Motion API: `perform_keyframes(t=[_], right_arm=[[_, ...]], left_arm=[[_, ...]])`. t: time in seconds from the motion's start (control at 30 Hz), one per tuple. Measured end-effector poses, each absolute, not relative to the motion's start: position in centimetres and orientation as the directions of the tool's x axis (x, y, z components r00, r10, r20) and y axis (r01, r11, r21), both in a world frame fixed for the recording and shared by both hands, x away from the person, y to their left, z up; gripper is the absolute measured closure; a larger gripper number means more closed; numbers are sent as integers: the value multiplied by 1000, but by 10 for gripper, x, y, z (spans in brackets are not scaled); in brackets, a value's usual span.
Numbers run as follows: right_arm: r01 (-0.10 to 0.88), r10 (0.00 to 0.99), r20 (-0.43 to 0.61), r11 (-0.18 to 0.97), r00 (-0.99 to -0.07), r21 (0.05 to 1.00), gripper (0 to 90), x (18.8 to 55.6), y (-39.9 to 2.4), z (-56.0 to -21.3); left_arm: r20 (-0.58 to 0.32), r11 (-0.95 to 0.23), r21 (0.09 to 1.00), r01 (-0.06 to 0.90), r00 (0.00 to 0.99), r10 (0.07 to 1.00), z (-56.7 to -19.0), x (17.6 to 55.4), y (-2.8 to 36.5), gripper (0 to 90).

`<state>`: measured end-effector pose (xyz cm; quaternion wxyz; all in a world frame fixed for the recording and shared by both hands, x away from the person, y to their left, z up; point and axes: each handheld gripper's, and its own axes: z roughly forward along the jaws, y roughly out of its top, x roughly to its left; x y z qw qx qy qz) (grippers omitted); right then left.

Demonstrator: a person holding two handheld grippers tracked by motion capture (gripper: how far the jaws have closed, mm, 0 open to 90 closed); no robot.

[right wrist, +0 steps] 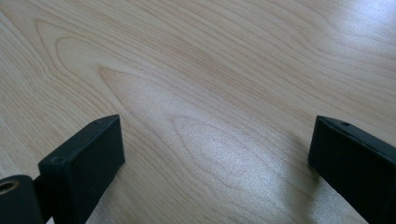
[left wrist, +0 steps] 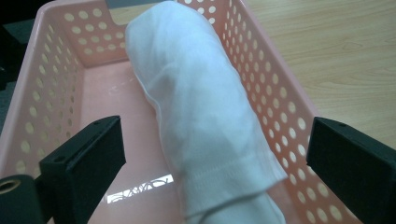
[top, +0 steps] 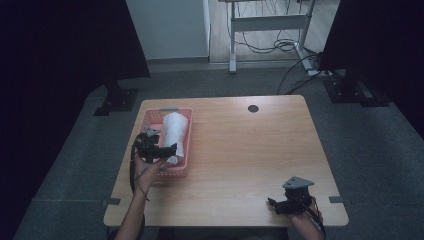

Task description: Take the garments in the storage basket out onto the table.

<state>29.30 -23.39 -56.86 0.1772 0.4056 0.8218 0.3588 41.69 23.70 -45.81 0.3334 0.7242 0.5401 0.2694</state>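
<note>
A rolled white cloth [top: 176, 131] lies lengthwise in a pink perforated basket [top: 186, 150] at the left of the wooden table. In the left gripper view the cloth [left wrist: 196, 107] runs up between the wide-apart jaws, inside the basket [left wrist: 56, 93]. My left gripper [top: 167, 150] hovers open over the basket's near end, with nothing pinched. My right gripper [top: 274, 204] rests low near the table's front right edge, open. Its own view has bare wood [right wrist: 210, 93] between the jaws [right wrist: 215, 158].
The wooden table [top: 250, 150] has a dark round cable hole [top: 253, 108] at the back. Beyond it are grey carpet, black stands at both sides, a white desk frame [top: 265, 22] and loose cables [top: 280, 46].
</note>
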Motion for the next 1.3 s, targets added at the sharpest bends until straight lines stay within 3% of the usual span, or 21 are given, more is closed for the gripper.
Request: perform_keyframes(t=[0.7,1.3], right_arm=[[541,794,1,413,-608,733,33,293,-234,-568],[541,794,1,413,-608,733,33,293,-234,-568]], left_arm=[[50,-228,714,662,276,960,-475,472,222,70],[88,-259,621,739,263,961,-496,495,209,129]])
